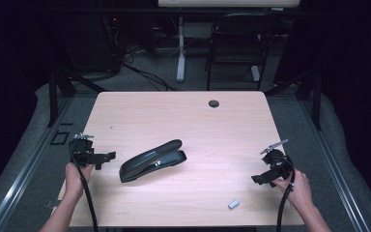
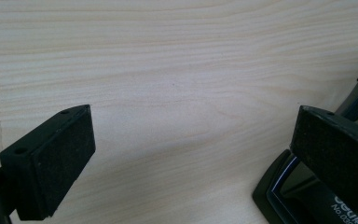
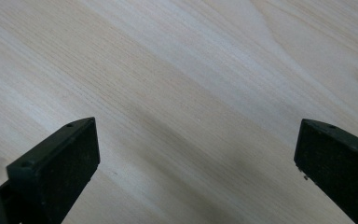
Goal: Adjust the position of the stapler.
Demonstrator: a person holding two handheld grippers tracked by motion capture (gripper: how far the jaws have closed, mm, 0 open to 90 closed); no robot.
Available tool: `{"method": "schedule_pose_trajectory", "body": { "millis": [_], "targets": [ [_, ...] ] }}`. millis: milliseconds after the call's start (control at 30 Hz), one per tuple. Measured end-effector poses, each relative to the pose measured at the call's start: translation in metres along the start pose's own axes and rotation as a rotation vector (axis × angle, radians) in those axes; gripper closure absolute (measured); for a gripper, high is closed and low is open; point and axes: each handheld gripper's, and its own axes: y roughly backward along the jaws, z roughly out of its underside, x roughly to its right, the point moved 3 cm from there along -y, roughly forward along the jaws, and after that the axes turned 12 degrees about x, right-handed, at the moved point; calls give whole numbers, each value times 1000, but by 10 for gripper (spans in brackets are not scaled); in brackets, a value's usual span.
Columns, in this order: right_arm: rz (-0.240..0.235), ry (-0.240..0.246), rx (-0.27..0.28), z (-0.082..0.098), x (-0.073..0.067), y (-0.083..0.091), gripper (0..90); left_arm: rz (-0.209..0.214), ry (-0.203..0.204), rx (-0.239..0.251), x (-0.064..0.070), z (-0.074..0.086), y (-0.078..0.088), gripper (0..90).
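Flanking the stapler [image 1: 152,160], both grippers, left [image 1: 105,157] and right [image 1: 260,179], gape wide, seemingly empty.

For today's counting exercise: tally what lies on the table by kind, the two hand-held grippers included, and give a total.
Black stapler: 1
Small grey staple strip: 1
Grippers: 2, left gripper and right gripper, both open
Total: 4

Large black plastic-and-metal desk stapler [image 1: 152,160]: lies flat on base, long axis slanting, hinged end low near left gripper [image 1: 105,157], mouth end farther off toward table middle. Arm raised slightly, narrow gap at mouth. In left gripper view, rear corner [image 2: 284,186] shows behind one jaw, white lettering on body. Untouched.

Small silvery staple block [image 1: 234,204]: lies flat, near right gripper [image 1: 260,179], well apart from stapler.
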Motion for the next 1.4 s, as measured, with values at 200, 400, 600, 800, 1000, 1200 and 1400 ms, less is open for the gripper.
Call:
{"method": "schedule_pose_trajectory", "body": {
  "millis": [200, 400, 600, 800, 1000, 1200, 1400],
  "targets": [
    [49, 92, -24, -4, -7, 1, 0, 31, -4, 5, 5, -2, -3, 0],
    [79, 131, -58, 1, -10, 8, 0, 80, 0, 24, 13, -7, -3, 0],
    [74, 108, -61, 2, -4, 9, 0, 108, -24, 21, 27, -12, -2, 0],
    [66, 123, -66, 2, -7, 9, 0, 135, -65, 13, 41, -15, 2, 0],
    [52, 128, -66, -1, -11, 7, 0, 176, -145, 39, 59, -18, 5, 0],
    [46, 120, -65, 1, -11, 6, 0, 219, -211, 22, 74, -17, 6, 0],
    [43, 133, -76, -1, -13, 5, 0, 254, -272, 5, 91, -14, 3, 0]
  ]
}}
